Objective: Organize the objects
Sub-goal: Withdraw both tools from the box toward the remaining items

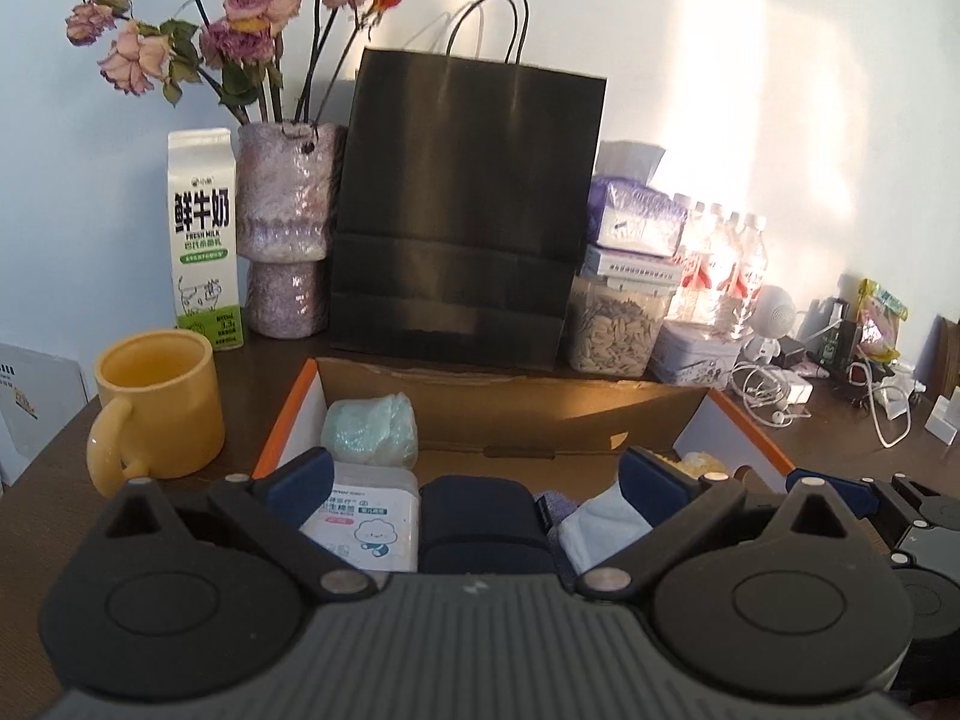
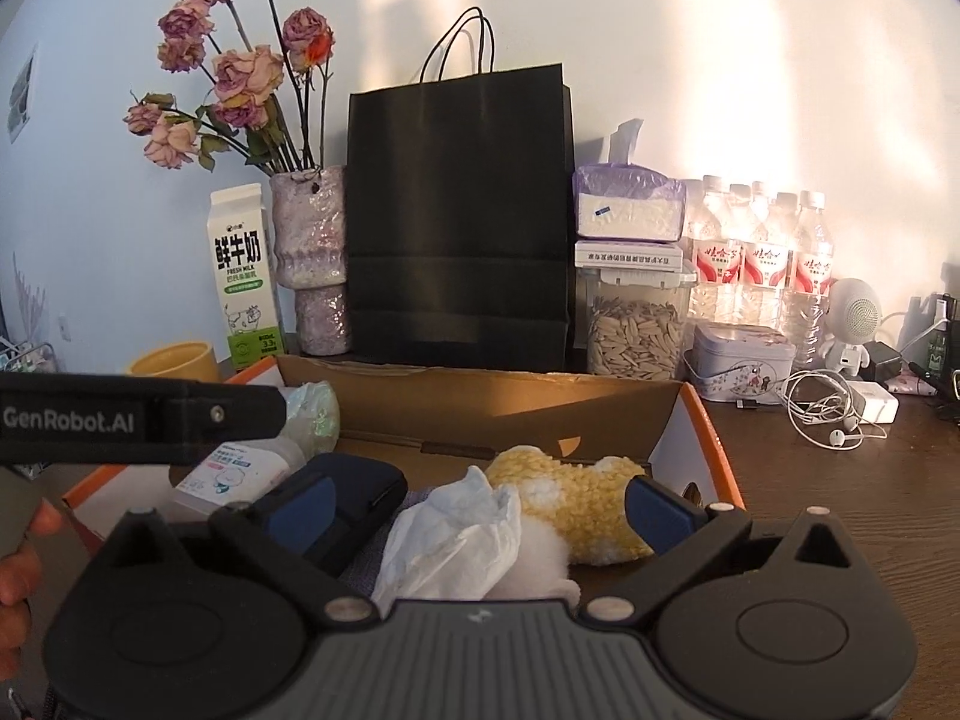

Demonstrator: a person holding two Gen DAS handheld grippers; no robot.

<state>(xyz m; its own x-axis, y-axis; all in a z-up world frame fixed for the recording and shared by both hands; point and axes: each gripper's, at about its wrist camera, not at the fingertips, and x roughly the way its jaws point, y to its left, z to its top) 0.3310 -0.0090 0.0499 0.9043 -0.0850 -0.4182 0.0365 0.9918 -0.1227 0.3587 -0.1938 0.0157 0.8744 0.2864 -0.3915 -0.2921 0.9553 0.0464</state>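
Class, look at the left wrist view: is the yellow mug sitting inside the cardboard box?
No. The yellow mug stands on the dark table, outside the left wall of the cardboard box.

Matt black paper bag (image 1: 468,210), glossy yellow mug (image 1: 159,402), corrugated cardboard box (image 1: 540,402)

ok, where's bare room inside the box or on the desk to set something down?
Free: the cardboard box floor along its back wall, behind the yellow plush; bare desk right of the box, in front of the earphones. Crowded: the box's front row and the whole strip along the wall.
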